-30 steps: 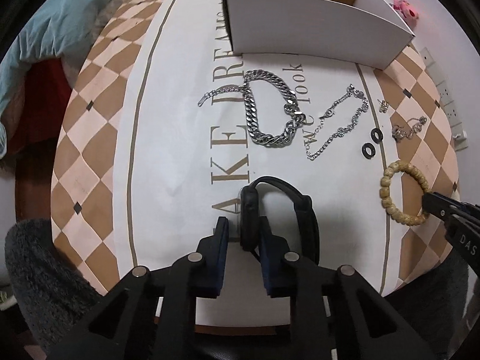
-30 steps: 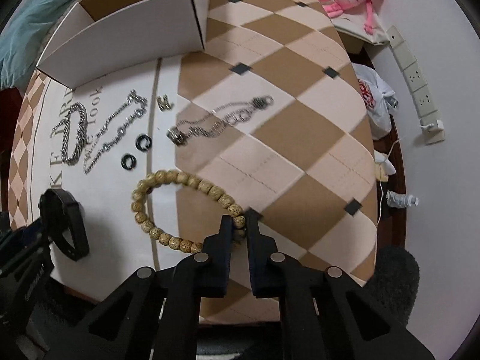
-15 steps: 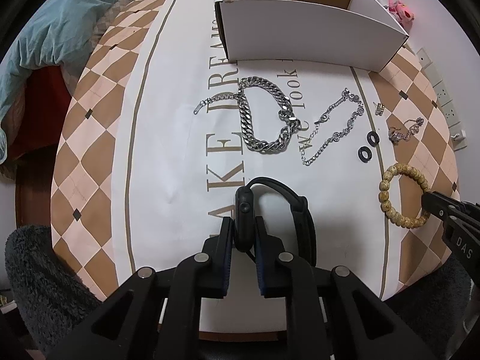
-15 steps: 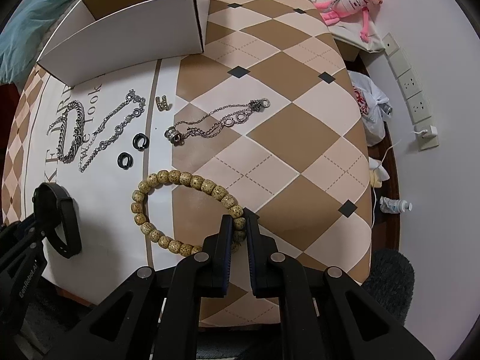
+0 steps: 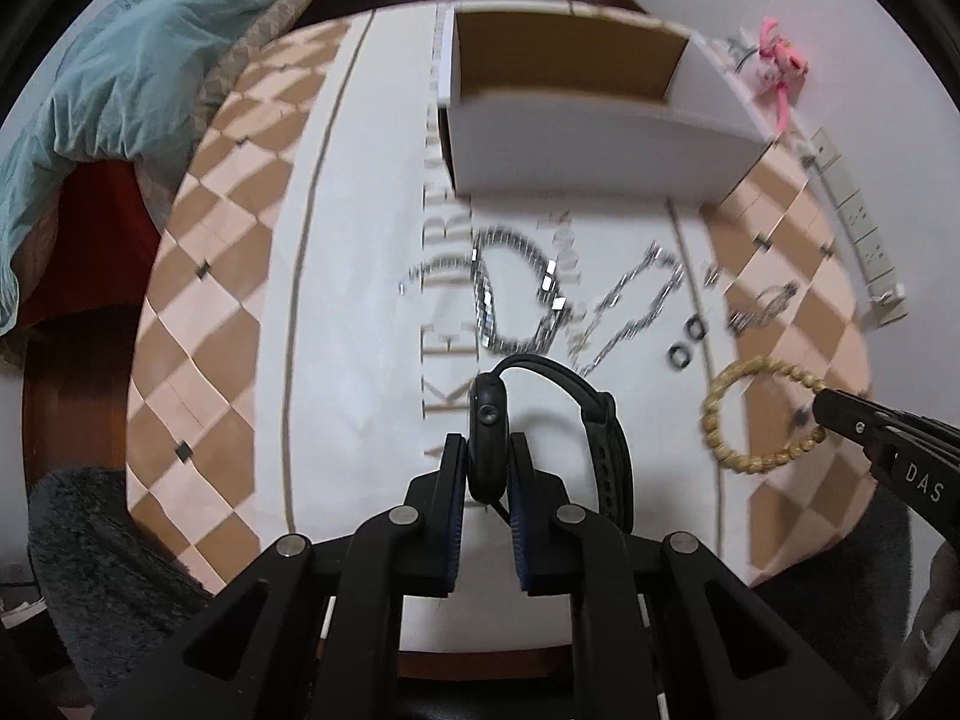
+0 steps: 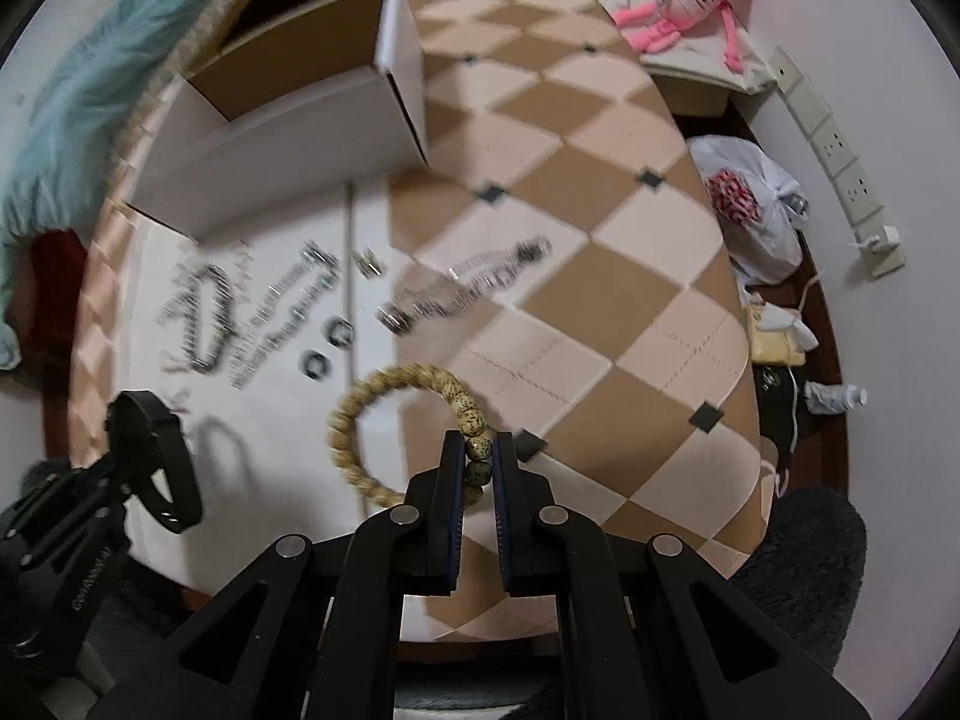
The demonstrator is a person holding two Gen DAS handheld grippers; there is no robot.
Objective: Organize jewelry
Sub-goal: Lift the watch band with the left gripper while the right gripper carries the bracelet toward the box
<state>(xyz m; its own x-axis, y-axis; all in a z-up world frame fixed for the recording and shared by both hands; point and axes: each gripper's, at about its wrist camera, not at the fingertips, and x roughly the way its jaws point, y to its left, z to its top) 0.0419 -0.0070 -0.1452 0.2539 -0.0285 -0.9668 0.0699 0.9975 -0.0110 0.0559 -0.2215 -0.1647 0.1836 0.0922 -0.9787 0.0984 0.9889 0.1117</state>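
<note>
The left gripper (image 5: 487,450) pinches the black smartwatch (image 5: 558,426) and the right gripper (image 6: 478,462) pinches the bead bracelet (image 6: 384,420), both apparently lifted. The cardboard box (image 5: 600,138) looks empty; silver chains (image 5: 516,300) and two black rings (image 6: 327,348) remain on the table (image 5: 228,276).

**Black watch clamped, bead bracelet pinched at right**

The left gripper (image 5: 487,468) has its jaws closed on the case of a black smartwatch with a rubber strap (image 5: 489,420), the strap looping to the right. At the right edge the right gripper (image 5: 831,411) pinches a tan wooden bead bracelet (image 5: 720,438). Farther off on the round checkered tabletop (image 5: 198,276) lie a blurred heavy silver chain (image 5: 516,294), a thinner silver chain (image 5: 630,312) and two small black rings (image 5: 687,345). A white cardboard box with a brown inside (image 5: 576,144) stands at the far side.
</note>
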